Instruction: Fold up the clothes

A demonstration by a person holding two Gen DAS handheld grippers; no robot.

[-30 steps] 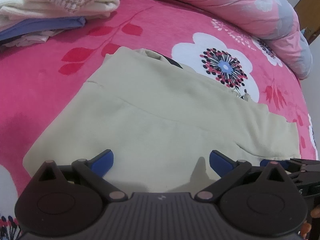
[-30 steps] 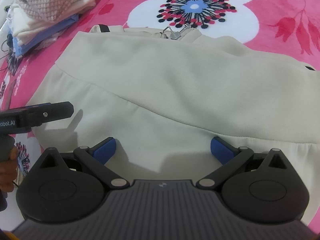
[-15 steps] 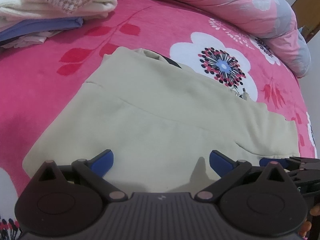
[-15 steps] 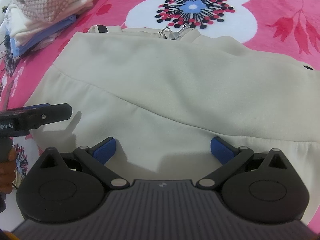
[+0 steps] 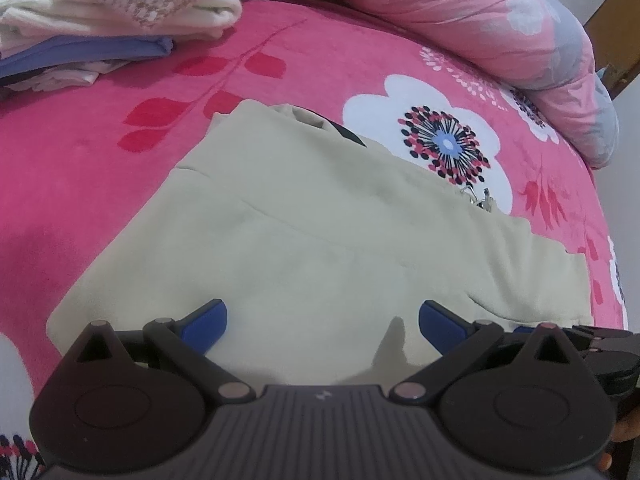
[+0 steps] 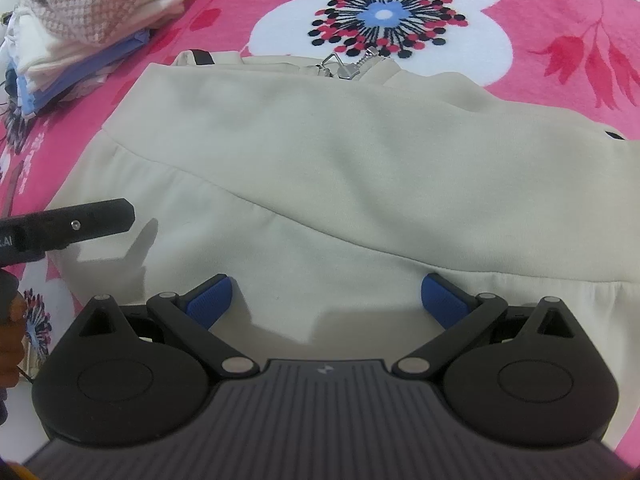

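Observation:
A cream zip-up garment point(image 5: 320, 232) lies flat on the pink flowered bedspread, its metal zipper pull point(image 5: 478, 200) at the far edge. The same cream garment point(image 6: 340, 168) fills the right wrist view, with the zipper pull point(image 6: 340, 66) at the top. My left gripper point(image 5: 322, 324) hovers open over the near hem, nothing between its blue pads. My right gripper point(image 6: 326, 300) is also open above the near part of the cloth. The left gripper's black finger point(image 6: 80, 226) shows at the left edge of the right wrist view; the right gripper's tip point(image 5: 592, 334) shows at the right edge of the left wrist view.
A stack of folded clothes point(image 5: 112, 12) sits at the far left of the bed, also seen as the folded stack point(image 6: 80, 20). A rolled pink quilt point(image 5: 460, 12) runs along the far side. Pink bedspread point(image 5: 80, 160) surrounds the garment. A hand point(image 6: 10, 344) holds the left tool.
Both grippers stayed open and drifted slightly; the view has shifted a little over the garment. The cloth itself has not moved.

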